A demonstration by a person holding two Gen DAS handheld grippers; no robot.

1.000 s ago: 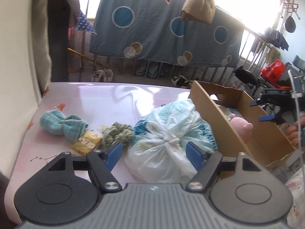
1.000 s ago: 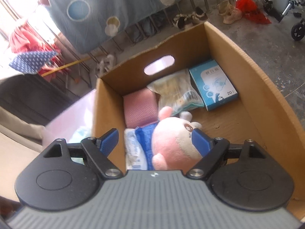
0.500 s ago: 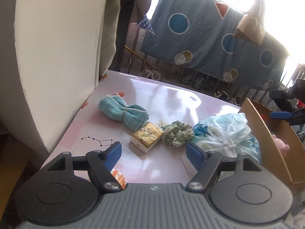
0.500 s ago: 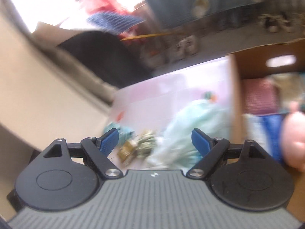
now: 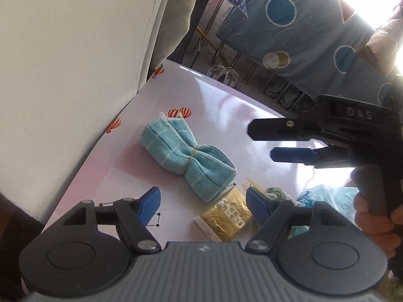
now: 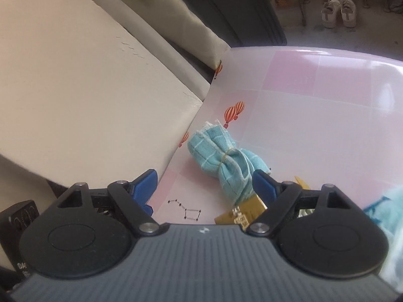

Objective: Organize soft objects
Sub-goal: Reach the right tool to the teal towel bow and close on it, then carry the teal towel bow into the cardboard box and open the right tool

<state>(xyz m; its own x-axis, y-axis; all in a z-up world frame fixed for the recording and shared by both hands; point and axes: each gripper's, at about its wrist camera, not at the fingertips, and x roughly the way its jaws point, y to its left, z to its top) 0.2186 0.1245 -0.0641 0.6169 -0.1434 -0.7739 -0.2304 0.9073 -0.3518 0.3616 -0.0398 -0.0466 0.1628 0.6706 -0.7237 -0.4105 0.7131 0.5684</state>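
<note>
A teal cloth bundle (image 5: 187,157) tied in the middle with a rubber band lies on the pink table (image 5: 226,105); it also shows in the right wrist view (image 6: 224,161). A gold packet (image 5: 226,217) lies just beside it, and a green scrunchie (image 5: 275,193) peeks out behind my left finger. My left gripper (image 5: 202,200) is open and empty, hovering near the bundle. My right gripper (image 6: 204,183) is open and empty, above and near the bundle; it shows in the left wrist view (image 5: 272,141) held by a hand.
A cream wall or cushion (image 5: 75,63) borders the table's left side. A knotted plastic bag (image 5: 327,198) lies at the right, seen too in the right wrist view (image 6: 388,214). A blue blanket (image 5: 302,25) hangs on railings beyond. Shoes (image 6: 338,12) sit on the floor.
Both grippers have swung left, away from the cardboard box and the pink plush toy, toward the teal bundle. The right gripper now hovers over the table in the left view.
</note>
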